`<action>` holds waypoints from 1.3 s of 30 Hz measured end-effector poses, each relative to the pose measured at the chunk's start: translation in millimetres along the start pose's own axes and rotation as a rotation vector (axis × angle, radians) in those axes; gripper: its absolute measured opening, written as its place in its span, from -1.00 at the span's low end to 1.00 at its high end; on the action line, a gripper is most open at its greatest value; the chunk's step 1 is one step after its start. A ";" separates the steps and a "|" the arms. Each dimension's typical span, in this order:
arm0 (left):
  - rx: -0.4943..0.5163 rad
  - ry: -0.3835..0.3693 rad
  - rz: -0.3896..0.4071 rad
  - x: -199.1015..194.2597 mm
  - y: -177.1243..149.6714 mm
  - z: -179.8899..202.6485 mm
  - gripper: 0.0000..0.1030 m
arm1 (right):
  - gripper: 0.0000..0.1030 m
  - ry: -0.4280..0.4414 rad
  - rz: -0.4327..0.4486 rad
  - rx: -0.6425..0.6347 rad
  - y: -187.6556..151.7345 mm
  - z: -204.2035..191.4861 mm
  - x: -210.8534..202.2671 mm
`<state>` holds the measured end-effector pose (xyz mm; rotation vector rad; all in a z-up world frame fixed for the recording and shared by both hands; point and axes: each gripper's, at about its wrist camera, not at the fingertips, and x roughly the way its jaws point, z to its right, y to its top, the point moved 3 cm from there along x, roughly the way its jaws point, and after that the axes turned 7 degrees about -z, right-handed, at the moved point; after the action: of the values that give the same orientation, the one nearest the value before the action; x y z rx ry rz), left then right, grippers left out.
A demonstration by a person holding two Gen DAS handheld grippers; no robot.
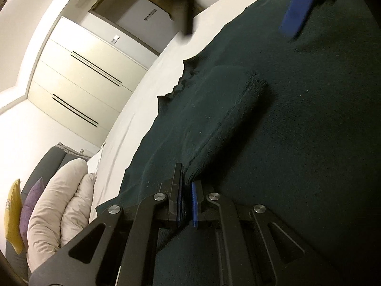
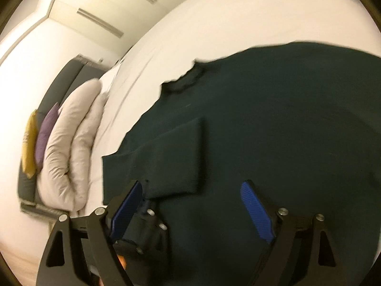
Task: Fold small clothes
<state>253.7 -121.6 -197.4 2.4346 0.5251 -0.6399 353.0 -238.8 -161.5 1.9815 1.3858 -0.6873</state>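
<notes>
White bed carries a dark green sweater, sleeve folded over it. Left gripper pinches the sleeve's fold — right gripper hangs spread wide above.

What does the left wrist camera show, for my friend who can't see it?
The left gripper is pinched shut on a folded sleeve of a dark green sweater spread on a white bed. Pillows lie at the far left.

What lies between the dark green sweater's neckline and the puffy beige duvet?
Only bare white bed sheet lies between the sweater neckline and the folded duvet; the right wrist view shows it best.
</notes>
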 end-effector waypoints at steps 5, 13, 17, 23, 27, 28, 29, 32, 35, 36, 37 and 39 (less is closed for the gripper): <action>-0.090 -0.050 -0.004 1.3 -2.4 -12.9 -0.89 | 0.67 0.056 -0.106 0.106 19.8 7.7 39.3; -0.161 -0.080 -0.004 2.6 -5.3 -24.7 -0.89 | 0.19 0.069 -0.162 0.023 23.3 -22.5 59.2; -0.192 -0.089 -0.014 -1.7 -9.6 -31.7 -0.89 | -0.73 0.045 -0.189 -0.020 22.3 -28.7 68.0; -0.268 -0.200 -0.020 -16.2 -15.2 -51.1 -0.84 | -0.82 -0.040 -0.091 -0.048 39.8 -19.4 41.3; -0.358 -0.239 0.006 -34.2 -36.5 -74.7 -0.84 | -0.82 -0.102 -0.041 -0.032 54.3 -2.0 20.7; -0.409 -0.255 -0.006 -33.0 -45.8 -86.1 -0.84 | -0.82 -0.102 -0.039 -0.024 56.3 3.4 17.6; -0.453 -0.268 -0.019 -30.4 -53.5 -95.9 -0.84 | -0.82 -0.104 -0.036 -0.013 57.8 9.2 14.7; -0.611 -0.274 -0.082 -11.9 -82.5 -131.1 -0.84 | -0.82 -0.118 -0.037 -0.005 59.2 18.3 13.9; -0.742 -0.284 -0.166 14.8 -106.6 -163.7 -0.84 | -0.82 -0.124 -0.036 0.001 58.5 23.5 14.7; -0.777 -0.284 -0.182 21.3 -111.7 -173.2 -0.84 | -0.82 -0.124 -0.036 0.003 58.4 24.6 15.1; -0.803 -0.275 -0.191 27.1 -114.6 -182.2 -0.84 | -0.82 -0.127 -0.036 0.004 58.2 26.3 14.6; -0.844 -0.259 -0.199 34.1 -116.2 -199.4 -0.84 | -0.82 -0.133 -0.042 0.006 57.7 27.8 13.8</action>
<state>288.9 95.4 -119.3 1.5000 0.7476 -0.6320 410.1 -265.6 -179.1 1.8797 1.3496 -0.8275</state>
